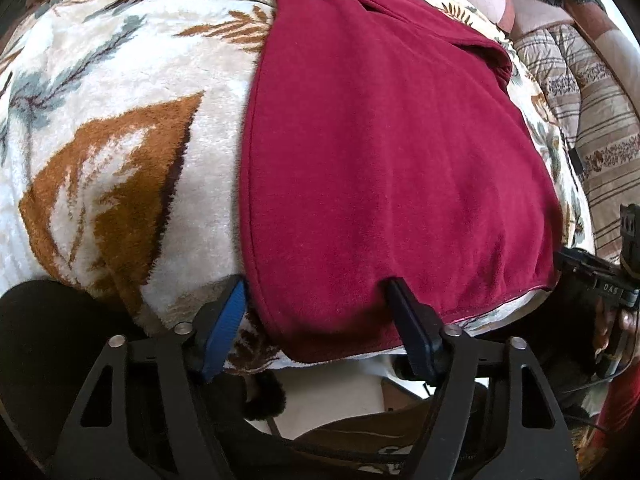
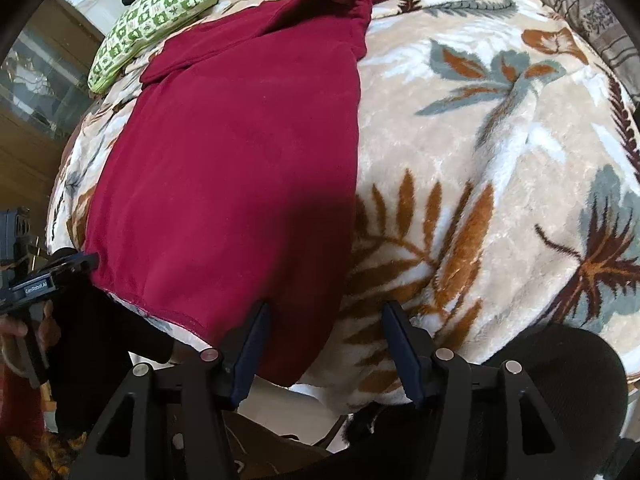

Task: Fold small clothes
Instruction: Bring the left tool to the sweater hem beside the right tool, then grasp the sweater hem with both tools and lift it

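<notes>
A dark red garment point(image 1: 384, 152) lies flat on a leaf-patterned blanket point(image 1: 120, 128), folded lengthwise, its hem toward me. My left gripper point(image 1: 316, 284) is open at the garment's near left corner, one finger off the cloth, the other resting on it. In the right wrist view the same garment point(image 2: 240, 160) lies on the blanket point(image 2: 500, 160). My right gripper point(image 2: 326, 308) is open astride its near right corner. The left gripper shows at that view's left edge point(image 2: 60, 268); the right gripper shows at the left view's right edge point(image 1: 592, 272).
A green patterned cloth point(image 2: 152, 16) lies at the blanket's far left. A striped brown quilt point(image 1: 592, 100) lies to the right. The blanket's front edge drops off just before the grippers, with a dark chair part point(image 2: 560, 368) below.
</notes>
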